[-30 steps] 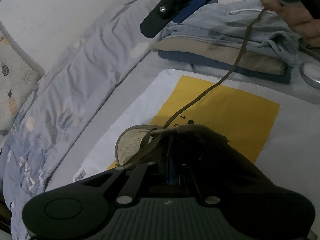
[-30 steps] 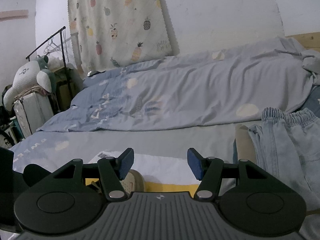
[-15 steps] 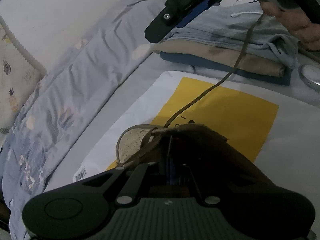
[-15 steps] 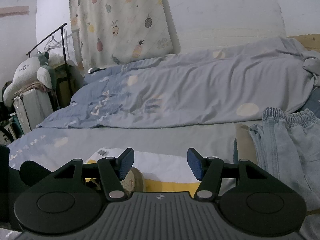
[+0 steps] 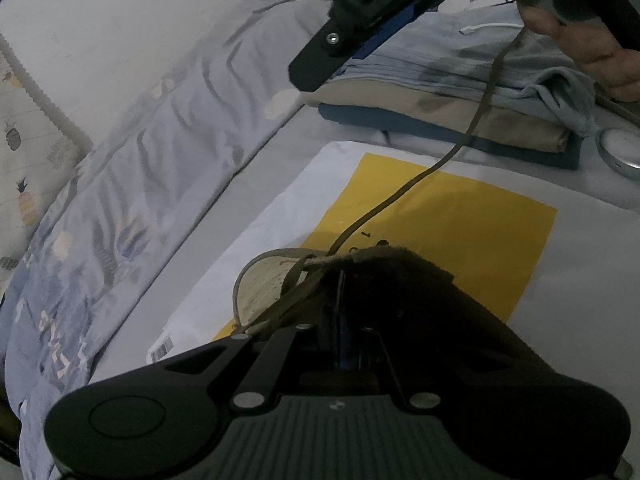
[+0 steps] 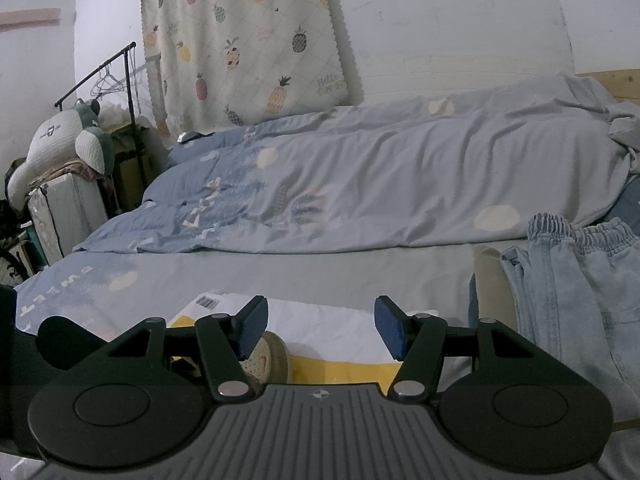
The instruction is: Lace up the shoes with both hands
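A dark brown shoe (image 5: 392,288) lies tipped on a yellow and white bag (image 5: 460,216), its pale sole (image 5: 260,284) facing left. My left gripper (image 5: 340,312) is shut on the shoe's upper edge, and the pads are hidden in the dark material. An olive lace (image 5: 400,196) rises taut from the shoe to the person's hand (image 5: 592,48) that holds the right gripper (image 5: 332,52). In the right wrist view the right gripper (image 6: 320,320) stands open with nothing between its blue pads (image 6: 252,328). Below them the shoe (image 6: 266,356) shows its sole.
Folded clothes (image 5: 460,92) are stacked behind the bag, and a round silver object (image 5: 620,152) lies at the right. A rumpled blue duvet (image 6: 360,192) fills the far side of the bed. Light jeans (image 6: 580,280) lie on the right, and a clothes rack (image 6: 128,92) stands at the left.
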{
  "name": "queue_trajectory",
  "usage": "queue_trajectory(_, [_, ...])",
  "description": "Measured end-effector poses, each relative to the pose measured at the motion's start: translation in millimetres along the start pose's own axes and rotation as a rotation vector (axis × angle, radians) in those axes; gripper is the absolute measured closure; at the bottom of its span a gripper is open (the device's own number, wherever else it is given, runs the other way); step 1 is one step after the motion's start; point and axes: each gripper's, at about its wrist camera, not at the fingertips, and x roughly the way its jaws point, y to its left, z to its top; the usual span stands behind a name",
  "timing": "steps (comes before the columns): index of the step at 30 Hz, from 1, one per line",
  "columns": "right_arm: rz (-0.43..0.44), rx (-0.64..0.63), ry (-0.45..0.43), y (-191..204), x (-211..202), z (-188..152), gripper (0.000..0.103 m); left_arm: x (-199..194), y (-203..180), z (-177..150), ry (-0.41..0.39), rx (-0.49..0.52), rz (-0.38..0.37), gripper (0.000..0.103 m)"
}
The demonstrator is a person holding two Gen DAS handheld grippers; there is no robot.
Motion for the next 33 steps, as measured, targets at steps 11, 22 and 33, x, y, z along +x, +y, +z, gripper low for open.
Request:
queue_trajectory(11, [0.006,-0.005,0.007,1.7,2.8,-1.0,0.042,0.7,1.6,-0.1,-0.008,-0.010,0.009,0.103])
queue_trajectory(22, [0.010,-0.011,0.019,3.9,5.5,-3.8,0.042,-2.8,-0.5,-2.5,-0.023,-0.014,-0.021,0.103])
queue_trajectory(33, [0.016,-0.017,0.033,5.5,9.1,-6.6,0.042,-3.7,1.2,-4.2,-0.036,-0.008,0.000,0.103])
